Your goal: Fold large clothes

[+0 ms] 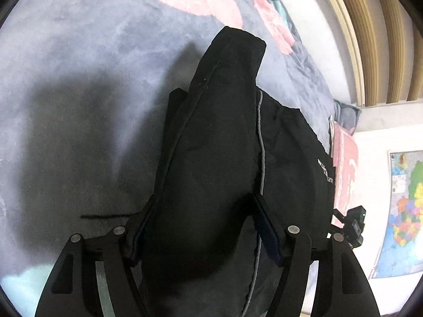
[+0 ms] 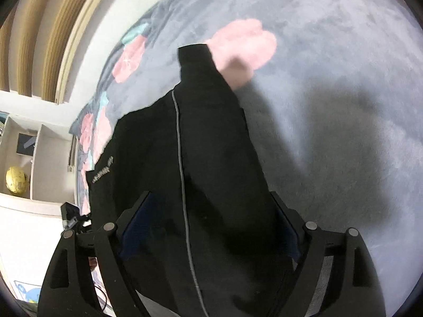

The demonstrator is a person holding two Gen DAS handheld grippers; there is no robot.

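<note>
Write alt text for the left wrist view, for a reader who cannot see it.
A black fabric garment with a thin grey piping line lies bunched between the spread fingers of the left gripper, stretching away over a grey plush blanket with pink flower patches. At the right edge are a colourful wall map and tan curtains.

jacket (image 1: pixel 211 145) on blanket (image 1: pixel 79 79) | sleeve (image 2: pixel 211 132) between right hand-held gripper (image 2: pixel 211 224) fingers | map (image 1: pixel 404 211) right of bed
</note>
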